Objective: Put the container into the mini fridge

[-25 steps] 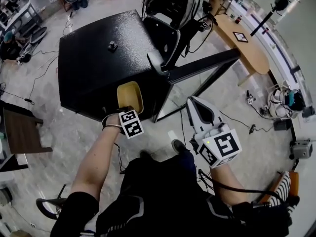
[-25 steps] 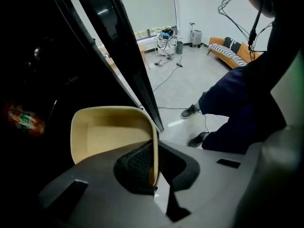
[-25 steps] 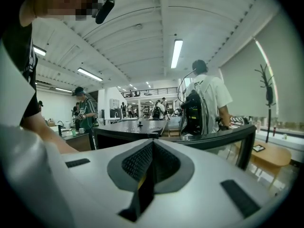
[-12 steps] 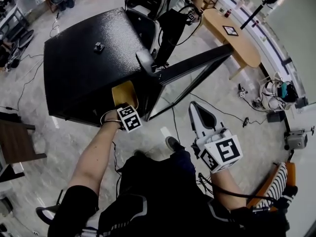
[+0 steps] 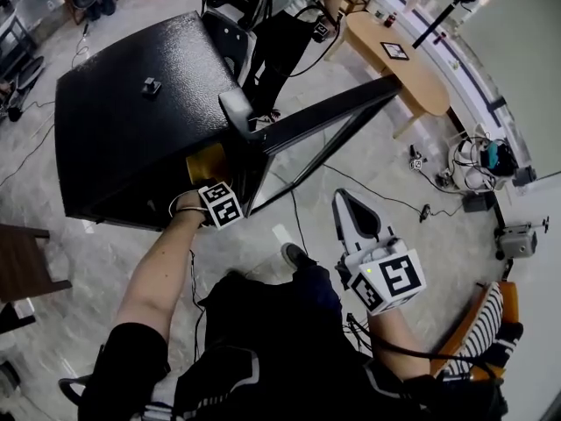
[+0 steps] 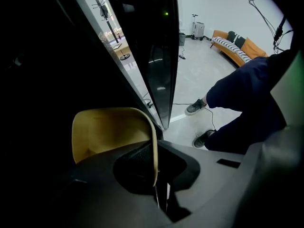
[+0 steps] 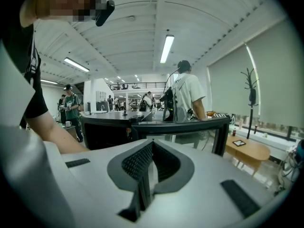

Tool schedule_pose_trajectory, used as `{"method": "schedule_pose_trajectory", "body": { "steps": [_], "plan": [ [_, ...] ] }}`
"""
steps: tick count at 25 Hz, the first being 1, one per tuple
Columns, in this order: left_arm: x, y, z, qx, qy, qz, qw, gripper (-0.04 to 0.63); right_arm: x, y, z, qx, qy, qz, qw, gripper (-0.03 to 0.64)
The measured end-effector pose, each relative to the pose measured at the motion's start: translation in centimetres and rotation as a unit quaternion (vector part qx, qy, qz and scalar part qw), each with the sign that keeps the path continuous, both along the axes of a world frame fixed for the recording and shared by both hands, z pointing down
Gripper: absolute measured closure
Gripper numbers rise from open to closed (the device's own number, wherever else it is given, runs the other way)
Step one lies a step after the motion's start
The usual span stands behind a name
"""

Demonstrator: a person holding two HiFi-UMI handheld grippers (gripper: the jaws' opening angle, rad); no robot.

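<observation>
Step in hand: insertion of the container into the mini fridge, judged part done. In the head view the black mini fridge (image 5: 131, 121) fills the upper left of the frame, with its glass door (image 5: 324, 117) swung open toward the upper right. The left gripper (image 6: 154, 165) is at the cabinet mouth, left of centre. Its own view shows the jaws closed on the thin side wall of the yellow container (image 6: 111, 132), one pad inside the rim and one outside. The container sits low and left of centre in that view, against the dark interior, with the door edge just to its right. From the head view only part of the container shows, under the fridge's front edge (image 5: 206, 160). It is at or just inside the opening, and whether it rests on a shelf cannot be told, as the interior is too dark. The right gripper (image 5: 344, 202) is at lower right of centre, well apart from the fridge, with jaws together and nothing between them. Next move, as a judgement: carry the container further in, level, until it is borne by a shelf or the floor of the cabinet, then release the rim and withdraw clear of the door. The door would then need closing, for which the idle right gripper is nearer. Markings: no brand, label or legible writing on fridge or container. The only printed patterns are the black-and-white square markers on the gripper cubes.
</observation>
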State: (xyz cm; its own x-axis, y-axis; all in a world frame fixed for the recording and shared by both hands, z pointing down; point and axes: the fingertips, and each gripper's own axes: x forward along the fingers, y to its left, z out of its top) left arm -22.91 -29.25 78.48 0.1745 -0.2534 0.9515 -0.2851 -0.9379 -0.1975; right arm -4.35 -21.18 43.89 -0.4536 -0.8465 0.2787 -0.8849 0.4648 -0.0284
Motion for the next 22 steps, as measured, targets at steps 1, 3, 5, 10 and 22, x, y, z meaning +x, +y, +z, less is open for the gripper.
{"method": "schedule_pose_trajectory", "body": {
  "steps": [1, 3, 5, 10, 22],
  "plan": [
    [0.1, -0.2, 0.2, 0.001, 0.0, -0.001, 1.0, 0.583, 0.2, 0.0, 0.1, 0.0, 0.0, 0.002, 1.0, 0.609],
    [0.2, -0.4, 0.6, 0.001, -0.004, -0.003, 1.0, 0.583, 0.6, 0.0, 0.3, 0.001, -0.001, 0.005, 1.0, 0.609],
    [0.0, -0.8, 1.0, 0.003, -0.009, -0.004, 0.9999, 0.583, 0.9, -0.1, 0.6, 0.001, -0.002, 0.007, 1.0, 0.609],
    [-0.2, -1.2, 1.3, 0.009, -0.016, -0.003, 0.9998, 0.583, 1.1, -0.4, 1.0, -0.001, -0.002, 0.004, 1.0, 0.609],
    [-0.1, -3.3, 1.8, 0.036, -0.022, -0.025, 0.9988, 0.583, 1.1, -1.0, 2.0, -0.015, 0.006, -0.014, 1.0, 0.609]
  ]
}}
